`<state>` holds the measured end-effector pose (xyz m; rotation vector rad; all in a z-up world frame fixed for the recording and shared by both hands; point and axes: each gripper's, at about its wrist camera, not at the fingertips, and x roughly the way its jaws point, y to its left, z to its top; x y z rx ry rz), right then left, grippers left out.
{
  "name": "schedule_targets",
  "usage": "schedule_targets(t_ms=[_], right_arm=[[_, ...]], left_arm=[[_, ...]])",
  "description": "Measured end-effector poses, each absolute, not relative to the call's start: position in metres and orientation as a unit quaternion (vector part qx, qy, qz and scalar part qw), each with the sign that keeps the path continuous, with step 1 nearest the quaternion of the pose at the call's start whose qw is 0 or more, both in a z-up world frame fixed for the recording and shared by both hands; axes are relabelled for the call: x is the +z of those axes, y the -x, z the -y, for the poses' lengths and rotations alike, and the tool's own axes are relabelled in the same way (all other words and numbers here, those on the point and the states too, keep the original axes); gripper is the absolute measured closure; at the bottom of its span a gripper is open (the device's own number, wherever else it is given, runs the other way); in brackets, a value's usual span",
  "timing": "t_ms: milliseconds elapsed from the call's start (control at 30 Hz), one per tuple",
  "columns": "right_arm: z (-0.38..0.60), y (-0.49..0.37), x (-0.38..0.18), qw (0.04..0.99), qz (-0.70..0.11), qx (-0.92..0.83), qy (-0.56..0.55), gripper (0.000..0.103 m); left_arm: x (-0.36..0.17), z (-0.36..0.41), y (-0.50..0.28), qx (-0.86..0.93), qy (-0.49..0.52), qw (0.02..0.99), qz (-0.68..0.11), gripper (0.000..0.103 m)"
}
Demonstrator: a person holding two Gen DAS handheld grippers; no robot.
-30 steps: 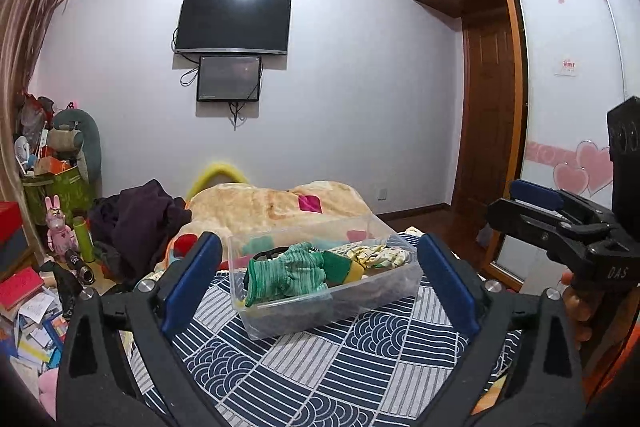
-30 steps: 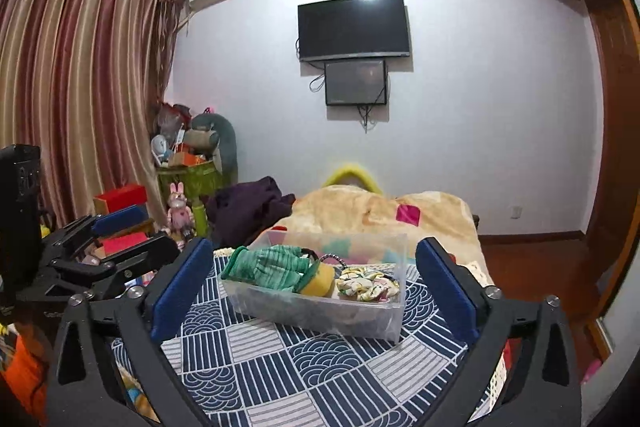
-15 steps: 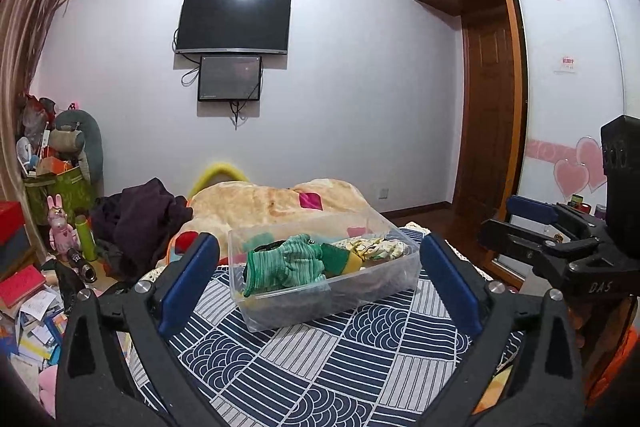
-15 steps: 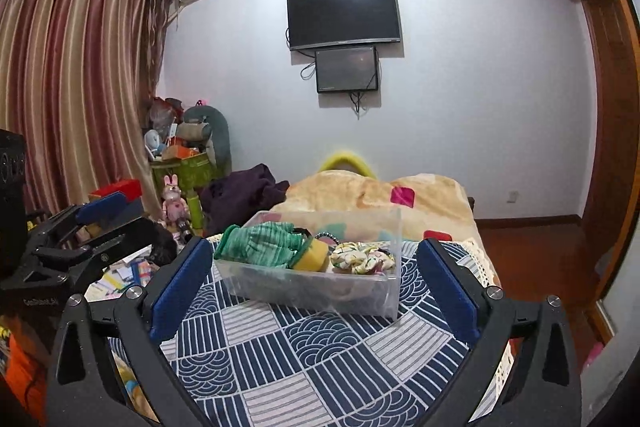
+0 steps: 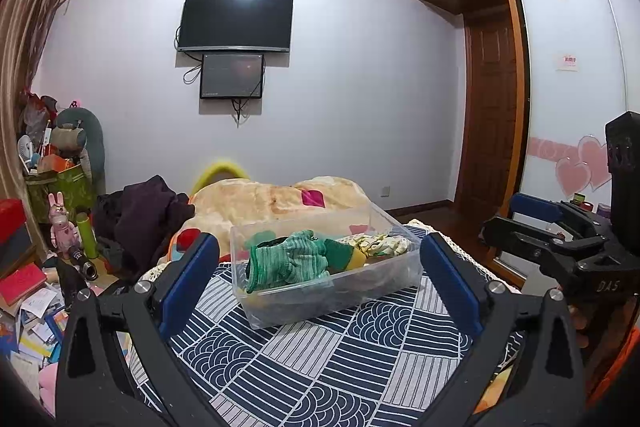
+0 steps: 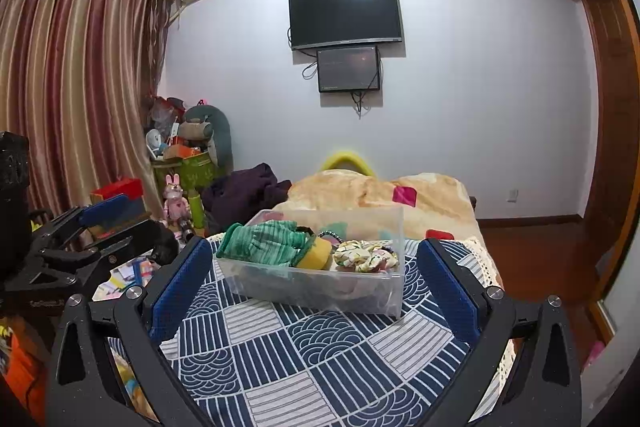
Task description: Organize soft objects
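Observation:
A clear plastic bin [image 5: 280, 307] [image 6: 372, 291] stands on a blue and white patterned cloth [image 5: 320, 367] [image 6: 300, 359]. In it lie a green knit glove [image 5: 288, 259] [image 6: 264, 241], a yellow and green soft piece [image 5: 354, 257] [image 6: 316, 255] and a pale floral fabric item [image 5: 380, 245] [image 6: 364, 255]. My left gripper [image 5: 320, 279] is open and empty, held short of the bin. My right gripper [image 6: 312, 279] is open and empty, also short of the bin. Each gripper shows at the edge of the other's view: the right one [image 5: 560, 247], the left one [image 6: 80, 243].
Behind the bin lie a beige blanket [image 5: 272, 199] and dark clothes [image 5: 144, 215]. The floor at the left holds books, papers and toys [image 5: 32, 291]. A wooden wardrobe and door [image 5: 492, 131] are at the right. Curtains [image 6: 72, 87] hang at the left.
Both grippers have drifted slightly in view of the bin, the right one tilting down a little. Both stay open and empty. The bin's contents have not moved.

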<state>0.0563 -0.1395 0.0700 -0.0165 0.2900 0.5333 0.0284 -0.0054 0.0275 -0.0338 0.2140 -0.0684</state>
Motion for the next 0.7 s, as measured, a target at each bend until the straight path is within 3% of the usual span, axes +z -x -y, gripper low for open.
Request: schedule_targets(t_ms=[700], right_arm=[[0.1391, -0.0537, 0.0726, 0.955, -0.14, 0.262, 0.005, 0.0]], left_arm=[[0.0271, 0.0059, -0.0283, -0.033, 0.016, 0.994, -0.106, 0.001]])
